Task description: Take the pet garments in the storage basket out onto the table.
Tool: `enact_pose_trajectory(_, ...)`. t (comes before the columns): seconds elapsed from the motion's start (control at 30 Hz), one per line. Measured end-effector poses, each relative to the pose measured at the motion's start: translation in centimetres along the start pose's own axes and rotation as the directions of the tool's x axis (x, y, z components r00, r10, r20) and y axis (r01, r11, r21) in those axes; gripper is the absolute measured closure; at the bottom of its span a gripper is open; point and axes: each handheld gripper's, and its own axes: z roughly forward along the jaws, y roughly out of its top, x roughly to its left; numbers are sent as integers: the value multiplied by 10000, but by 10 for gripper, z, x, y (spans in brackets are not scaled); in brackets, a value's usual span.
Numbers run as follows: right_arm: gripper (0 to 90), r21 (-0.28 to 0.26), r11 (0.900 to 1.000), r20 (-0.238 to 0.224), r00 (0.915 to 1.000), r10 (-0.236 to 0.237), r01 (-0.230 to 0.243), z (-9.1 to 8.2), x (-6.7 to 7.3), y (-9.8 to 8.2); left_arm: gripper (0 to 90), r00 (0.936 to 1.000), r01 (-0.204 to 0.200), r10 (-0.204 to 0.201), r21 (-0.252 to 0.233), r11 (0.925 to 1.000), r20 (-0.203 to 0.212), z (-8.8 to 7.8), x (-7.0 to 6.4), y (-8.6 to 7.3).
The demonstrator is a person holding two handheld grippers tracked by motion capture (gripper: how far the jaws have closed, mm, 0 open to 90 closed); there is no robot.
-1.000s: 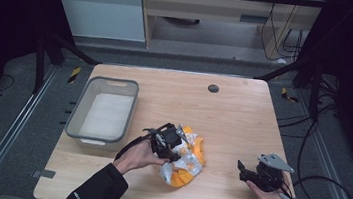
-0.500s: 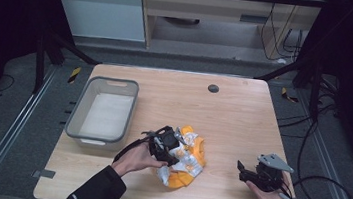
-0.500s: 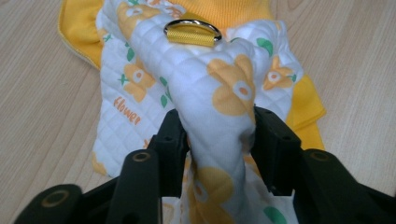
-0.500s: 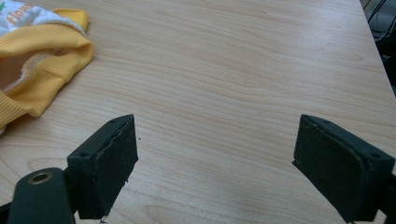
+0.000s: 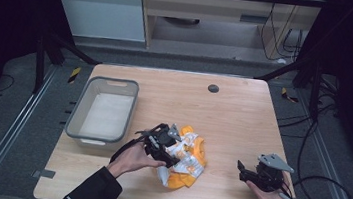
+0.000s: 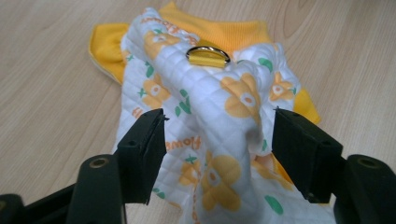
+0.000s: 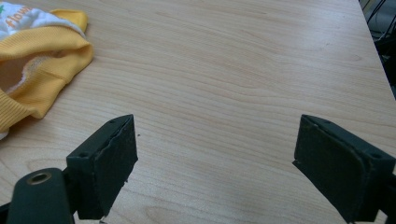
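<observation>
1. I count one wooden table (image 5: 234, 106), the landmark for everything else.
2. One grey plastic bin (image 5: 104, 114) sits on the table's left half.
3. One quilted garment (image 5: 185, 156), white with orange flowers and yellow trim, lies near the table's front edge, just right of the bin.
4. One metal ring (image 6: 208, 52) shows on that garment.
5. One dark round disc (image 5: 213, 88) is set in the table towards its far edge.
6. Two grippers: the left gripper (image 6: 218, 140) over the garment, the right gripper (image 7: 215, 158) over the table's bare front right part.
</observation>
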Motion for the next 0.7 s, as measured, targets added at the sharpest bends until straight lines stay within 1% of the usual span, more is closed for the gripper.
enact_pose_trajectory(0.07,130,-11,10000,4,10000,4,-4,0,0,0,331,9999,113,-115,-321,9994,-47,-6,1,-2)
enact_pose_trajectory(0.13,130,-6,10000,3,10000,2,-2,0,0,0,323,9996,248,-256,-696,9973,-107,-12,2,-5)
enact_pose_trajectory(0.23,130,-4,10000,7,10000,6,-6,0,0,0,315,9987,417,-449,-1225,9916,-235,-21,2,-10)
enact_pose_trajectory(0.3,129,-8,10000,13,10000,-4,4,0,0,0,311,9978,540,-593,-1546,9865,-303,-26,2,-15)
enact_pose_trajectory(0.37,129,0,10000,16,10000,-2,2,0,0,0,307,9960,716,-803,-1839,9803,-402,-29,3,-20)
enact_pose_trajectory(0.4,129,11,10000,13,10000,3,-3,0,0,0,307,9944,816,-934,-2044,9755,-489,-31,3,-23)
enact_pose_trajectory(0.47,128,11,10000,31,10000,-44,44,1,0,0,308,9928,889,-1047,-2265,9699,-585,-34,3,-28)
enact_pose_trajectory(0.5,128,12,10000,29,10000,-45,45,1,0,0,311,9909,960,-1160,-2458,9645,-679,-35,4,-31)
enact_pose_trajectory(0.53,128,12,10000,37,10000,-41,41,1,0,0,311,9896,1017,-1240,-2541,9618,-733,-36,4,-33)
enact_pose_trajectory(0.57,128,16,10000,36,10000,-43,43,1,0,0,311,9875,1108,-1364,-2683,9569,-787,-38,5,-37)
enact_pose_trajectory(0.63,128,39,10000,15,10000,-1,1,0,0,0,313,9838,1241,-1554,-2875,9497,-889,-39,6,-42)
enact_pose_trajectory(0.7,128,15,10000,20,10000,-53,53,0,0,-1,314,9802,1369,-1730,-3015,9436,-965,-40,6,-47)
